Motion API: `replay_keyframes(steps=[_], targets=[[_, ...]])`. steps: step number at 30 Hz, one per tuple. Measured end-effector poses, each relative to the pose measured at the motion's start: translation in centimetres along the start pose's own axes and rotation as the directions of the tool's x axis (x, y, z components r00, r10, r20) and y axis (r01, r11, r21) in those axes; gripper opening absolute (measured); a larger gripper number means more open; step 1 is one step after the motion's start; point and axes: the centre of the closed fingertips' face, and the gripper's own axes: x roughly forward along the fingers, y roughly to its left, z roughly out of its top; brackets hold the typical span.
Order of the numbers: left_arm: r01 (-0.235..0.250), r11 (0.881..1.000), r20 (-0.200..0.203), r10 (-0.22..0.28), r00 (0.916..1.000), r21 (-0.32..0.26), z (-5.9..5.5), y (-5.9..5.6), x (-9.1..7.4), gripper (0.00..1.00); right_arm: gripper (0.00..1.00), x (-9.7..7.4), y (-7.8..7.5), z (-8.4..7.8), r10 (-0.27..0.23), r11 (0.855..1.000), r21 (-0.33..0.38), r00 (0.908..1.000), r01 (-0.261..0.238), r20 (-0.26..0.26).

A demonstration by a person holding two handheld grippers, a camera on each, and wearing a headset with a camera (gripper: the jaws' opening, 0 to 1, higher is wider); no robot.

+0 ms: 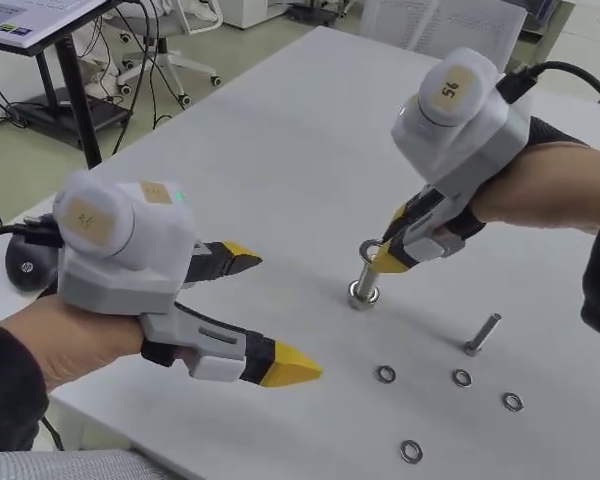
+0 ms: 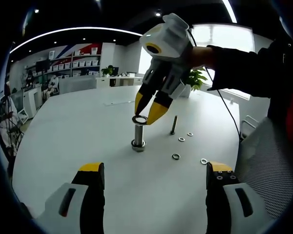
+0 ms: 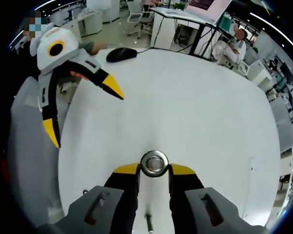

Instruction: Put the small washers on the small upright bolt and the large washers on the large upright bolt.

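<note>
We hold the right gripper [image 1: 380,255] over the middle of the worktop [image 1: 280,130]. Its jaws are pressed together on the rim of a washer [image 1: 370,247], so that the hole is left free. The washer sits about level, just at the top of the large bolt [image 1: 364,278], and we judge it is about to be let down over the shaft. In the right gripper view the ring sits between the two yellow tips and covers the bolt under it, so we cannot tell if the bolt's end is already inside the hole or only touching it. The left gripper [image 1: 265,310] hovers toward the near left corner, well apart from both bolts, with its jaws spread wide and nothing between them. We think it is held there so as not to stand in the way. The small bolt [image 1: 482,333] stands between the large bolt and the near edge, more to the right, with no washer on it that we can see. Four loose washers [image 1: 385,374] lie flat near the near edge, apart from each other, but they are too small for us to say which are large and which small. At the foot of the large bolt there is a wider ring, and we cannot make out whether it is the bolt head or washers already put on. A dark mouse [image 1: 20,265] at the left edge is half hidden behind the left gripper.
</note>
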Motion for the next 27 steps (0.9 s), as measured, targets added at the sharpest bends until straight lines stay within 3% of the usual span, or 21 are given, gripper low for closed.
replay_keyframes(steps=[27], targets=[[-0.004,1.000,-0.009,0.004,1.0000,-0.015,-0.5,0.4,0.2,0.86,0.24,1.7,-0.4,-0.9,0.040,0.999,0.023,0.9988,-0.039,-0.028]])
